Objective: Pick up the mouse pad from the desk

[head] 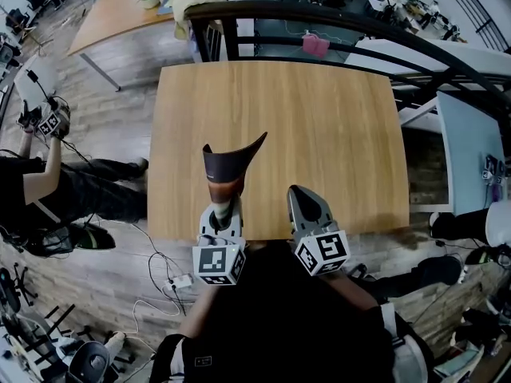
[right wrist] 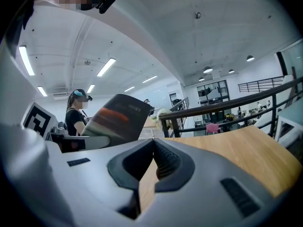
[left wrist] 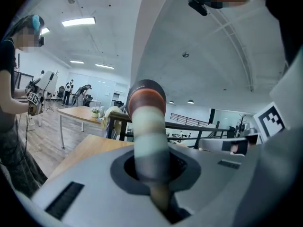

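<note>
The mouse pad (head: 227, 170), dark with orange and pale bands, stands curled and lifted above the near edge of the wooden desk (head: 319, 126). My left gripper (head: 226, 207) is shut on its lower end. In the left gripper view the pad (left wrist: 147, 126) rises straight out of the closed jaws of the left gripper (left wrist: 155, 186). To its right, my right gripper (head: 302, 195) is shut with nothing in it. From the right gripper view, the right gripper (right wrist: 153, 144) has its pads together, the pad (right wrist: 118, 118) hangs to the left, and the desk top (right wrist: 232, 148) lies ahead.
A dark railing (head: 319, 13) runs behind the desk's far edge. Another wooden table (head: 108, 18) stands at the far left, and a pale table (head: 471, 146) at the right. A person (head: 56, 186) crouches left of the desk. Cables and a power strip (head: 177, 281) lie on the floor.
</note>
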### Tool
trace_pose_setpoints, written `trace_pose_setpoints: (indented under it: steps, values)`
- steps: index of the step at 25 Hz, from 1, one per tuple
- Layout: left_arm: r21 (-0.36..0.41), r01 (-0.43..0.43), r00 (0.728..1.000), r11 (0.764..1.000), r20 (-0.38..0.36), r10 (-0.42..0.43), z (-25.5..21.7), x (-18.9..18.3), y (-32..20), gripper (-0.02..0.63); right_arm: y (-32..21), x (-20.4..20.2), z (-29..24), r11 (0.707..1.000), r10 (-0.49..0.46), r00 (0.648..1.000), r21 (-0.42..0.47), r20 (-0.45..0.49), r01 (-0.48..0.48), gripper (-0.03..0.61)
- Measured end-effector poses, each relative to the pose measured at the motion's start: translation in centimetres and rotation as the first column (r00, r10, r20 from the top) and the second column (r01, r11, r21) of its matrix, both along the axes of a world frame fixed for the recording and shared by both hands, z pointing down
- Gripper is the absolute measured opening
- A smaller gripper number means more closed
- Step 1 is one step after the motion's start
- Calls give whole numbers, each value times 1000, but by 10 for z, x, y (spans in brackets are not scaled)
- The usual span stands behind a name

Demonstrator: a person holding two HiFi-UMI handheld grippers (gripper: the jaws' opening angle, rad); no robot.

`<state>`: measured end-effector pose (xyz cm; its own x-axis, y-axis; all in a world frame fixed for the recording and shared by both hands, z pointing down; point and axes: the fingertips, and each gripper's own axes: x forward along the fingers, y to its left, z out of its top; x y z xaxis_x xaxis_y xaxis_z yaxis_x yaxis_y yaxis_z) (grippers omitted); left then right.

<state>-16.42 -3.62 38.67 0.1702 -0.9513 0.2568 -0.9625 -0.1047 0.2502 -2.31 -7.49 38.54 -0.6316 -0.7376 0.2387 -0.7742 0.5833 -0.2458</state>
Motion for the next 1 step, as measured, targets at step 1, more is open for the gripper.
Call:
trace_pose_setpoints:
  steps: [1]
  values:
    - [0, 0, 1000, 1000, 0, 0, 0, 1, 0, 44, 0, 1, 0, 1000, 1, 1000, 0, 0, -1, 31]
